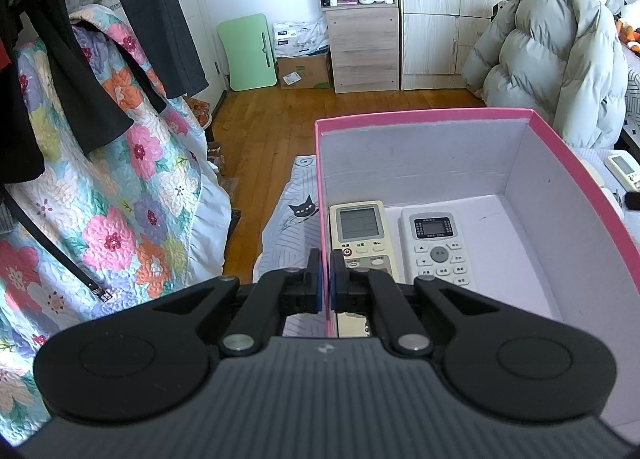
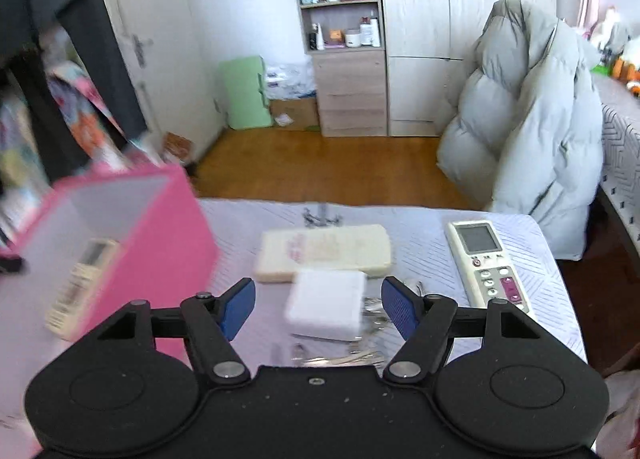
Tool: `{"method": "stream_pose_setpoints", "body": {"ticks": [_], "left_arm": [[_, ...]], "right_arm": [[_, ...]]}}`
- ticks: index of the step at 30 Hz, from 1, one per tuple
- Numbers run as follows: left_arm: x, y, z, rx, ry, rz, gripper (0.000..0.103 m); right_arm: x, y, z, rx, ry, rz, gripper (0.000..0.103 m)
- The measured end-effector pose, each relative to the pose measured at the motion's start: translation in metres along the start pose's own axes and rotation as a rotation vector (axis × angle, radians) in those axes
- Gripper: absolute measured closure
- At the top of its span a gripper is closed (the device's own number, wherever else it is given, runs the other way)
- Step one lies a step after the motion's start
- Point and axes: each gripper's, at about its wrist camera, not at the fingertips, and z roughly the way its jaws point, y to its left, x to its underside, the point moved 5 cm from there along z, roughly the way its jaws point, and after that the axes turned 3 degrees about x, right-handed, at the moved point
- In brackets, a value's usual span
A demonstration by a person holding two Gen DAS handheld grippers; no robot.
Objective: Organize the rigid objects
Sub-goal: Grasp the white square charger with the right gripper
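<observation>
Right of the box (image 2: 160,227), the white block (image 2: 326,305) lies just ahead between the right gripper's (image 2: 318,309) wide fingers, nearer than the left gripper (image 1: 326,279), pinched on the box wall

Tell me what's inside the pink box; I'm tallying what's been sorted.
Inside the pink box: a beige remote and a white remote, side by side. The left gripper, clamping the wall, hides their near ends.

Pink box (image 1: 568,163), white inside. Cream remote (image 1: 360,231) beside white remote (image 1: 436,243). Floral quilt (image 1: 120,219) in pink, orange, lilac. Pale striped surface (image 2: 440,215) with black cat print (image 1: 303,209). Blue pads (image 2: 239,307) on black claw (image 2: 318,309).
</observation>
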Motion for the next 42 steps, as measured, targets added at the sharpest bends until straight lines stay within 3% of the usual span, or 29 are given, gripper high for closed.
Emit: {"method": "stream_pose_setpoints", "body": {"ticks": [3, 7, 11, 14, 18, 25, 35, 42], "left_arm": [[0.0, 0.0, 0.0, -0.002, 0.0, 0.0, 0.101], [0.0, 0.0, 0.0, 0.002, 0.0, -0.001, 0.101], [0.0, 0.002, 0.0, 0.002, -0.001, 0.0, 0.101], [0.0, 0.002, -0.001, 0.002, -0.001, 0.001, 0.101], [0.0, 0.002, -0.001, 0.006, -0.001, -0.003, 0.101], [0.0, 0.0, -0.001, -0.004, 0.001, 0.007, 0.101], [0.0, 0.0, -0.001, -0.005, 0.001, 0.008, 0.101], [-0.001, -0.001, -0.003, -0.016, 0.003, 0.018, 0.1]], "right_arm": [[-0.002, 0.0, 0.015, -0.039, 0.007, 0.025, 0.03], [-0.011, 0.001, 0.028, 0.011, 0.037, -0.036, 0.029], [-0.01, 0.0, 0.053, 0.059, 0.121, -0.043, 0.029], [-0.003, 0.006, 0.058, 0.044, 0.16, -0.068, 0.033], [0.004, 0.014, 0.057, 0.073, 0.135, -0.124, 0.035], [0.008, 0.01, 0.045, 0.037, 0.088, -0.042, 0.04], [0.002, 0.013, 0.014, 0.034, 0.006, -0.025, 0.04], [-0.023, 0.033, -0.034, -0.064, -0.129, -0.04, 0.04]]}}
